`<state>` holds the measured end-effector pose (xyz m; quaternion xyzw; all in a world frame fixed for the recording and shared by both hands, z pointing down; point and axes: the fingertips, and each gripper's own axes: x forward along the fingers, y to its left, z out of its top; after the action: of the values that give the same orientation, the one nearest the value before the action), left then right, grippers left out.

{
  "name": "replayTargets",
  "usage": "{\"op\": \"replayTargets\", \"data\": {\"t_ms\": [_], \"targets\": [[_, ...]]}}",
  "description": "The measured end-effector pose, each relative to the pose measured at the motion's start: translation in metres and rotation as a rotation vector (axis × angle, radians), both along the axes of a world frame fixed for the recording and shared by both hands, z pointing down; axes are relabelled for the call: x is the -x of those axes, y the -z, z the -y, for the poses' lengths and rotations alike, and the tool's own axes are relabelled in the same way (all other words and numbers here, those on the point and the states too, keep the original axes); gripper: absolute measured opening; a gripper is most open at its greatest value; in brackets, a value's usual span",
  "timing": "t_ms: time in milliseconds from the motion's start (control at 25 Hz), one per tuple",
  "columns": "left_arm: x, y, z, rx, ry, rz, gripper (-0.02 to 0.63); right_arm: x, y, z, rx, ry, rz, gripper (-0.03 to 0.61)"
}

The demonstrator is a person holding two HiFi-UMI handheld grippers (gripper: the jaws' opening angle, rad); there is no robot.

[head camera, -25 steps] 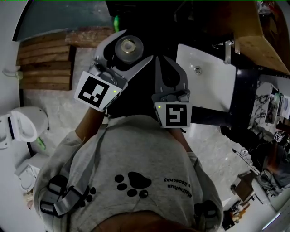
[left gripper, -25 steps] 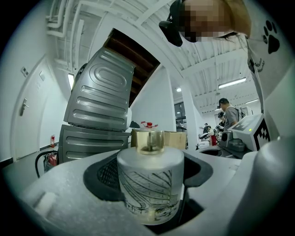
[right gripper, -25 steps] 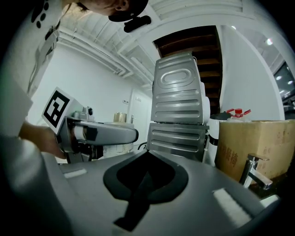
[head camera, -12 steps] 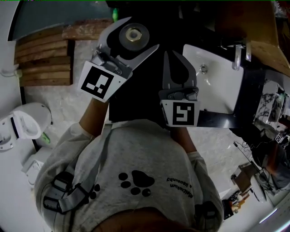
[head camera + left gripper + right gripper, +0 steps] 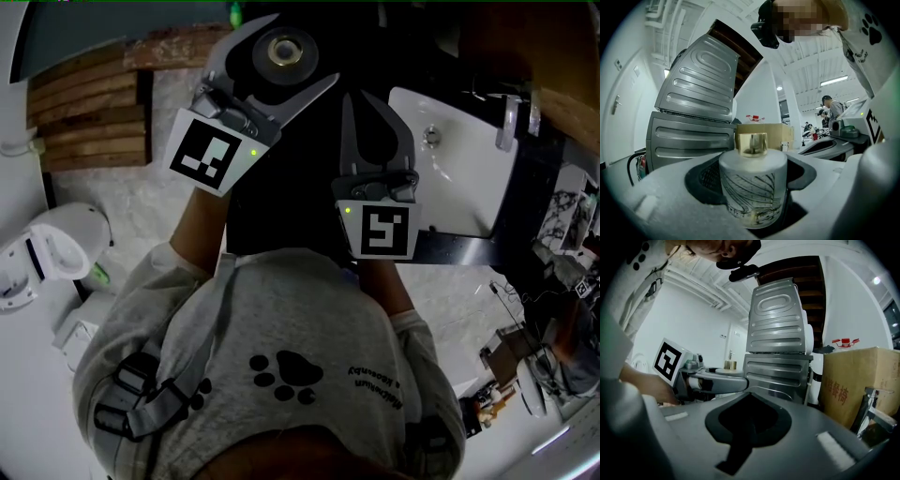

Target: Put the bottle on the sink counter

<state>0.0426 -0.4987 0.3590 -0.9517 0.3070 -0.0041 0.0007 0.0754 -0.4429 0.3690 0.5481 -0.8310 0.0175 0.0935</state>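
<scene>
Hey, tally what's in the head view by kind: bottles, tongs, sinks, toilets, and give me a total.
bottle: 1
tongs: 2 (left tongs, right tongs)
sink: 1
toilet: 1
Total: 5

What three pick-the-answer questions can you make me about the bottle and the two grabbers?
1. Where is the bottle?
A. Between the left gripper's jaws
B. Down in the sink bowl
C. On the floor

2. What colour is the bottle's cap?
A. Red
B. Gold
C. Blue

3. How are the right gripper's jaws?
A. Clamped on a bottle
B. Spread wide apart
C. Closed together with nothing in them

Answers:
1 A: the left gripper view shows the bottle upright between the jaws of the left gripper.
2 B: the cap shines gold on the frosted white body.
3 C: the jaws of the right gripper meet and hold nothing.
</scene>
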Motion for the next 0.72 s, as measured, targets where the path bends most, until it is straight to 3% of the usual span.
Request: {"op": "replayTargets", "data": {"t_ms": [720], "targets": [[-0.008, -0.078, 0.056, 0.050, -0.019, 0.042, 0.342, 0.000, -0.047, 0.040, 0.078, 0.028, 0.001, 0.002]]}}
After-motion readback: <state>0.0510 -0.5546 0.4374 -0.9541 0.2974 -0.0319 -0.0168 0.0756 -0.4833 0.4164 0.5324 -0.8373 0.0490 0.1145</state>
